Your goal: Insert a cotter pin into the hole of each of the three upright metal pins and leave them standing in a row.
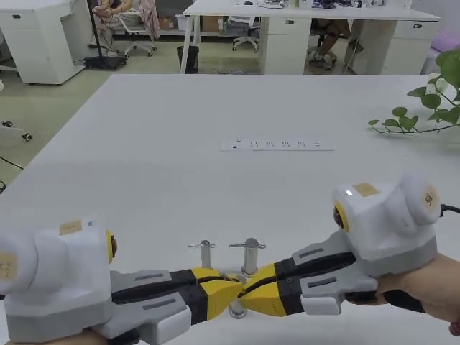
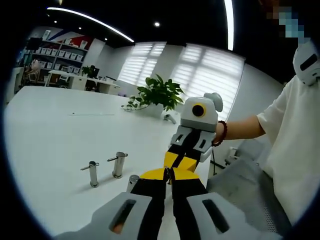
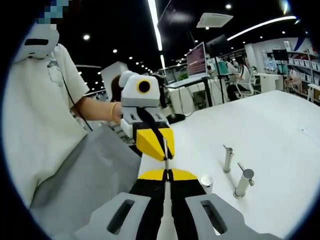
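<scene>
The white table [image 1: 215, 108] carried everything at its near edge. The left gripper [image 2: 170, 172] and right gripper [image 3: 168, 172] met there tip to tip, the left's jaws pressed together. Just beyond them stood the left pin [image 1: 206, 253] and right pin [image 1: 249, 256], each apparently with a cotter already through it (two of three done, I judged). The third pin [image 1: 237, 310], nearest, under the tips, looked bare. The right's jaws pinched the last cotter pin [image 3: 165, 150]; whether the left gripped it too, I could not tell. Inserting it remained.
</scene>
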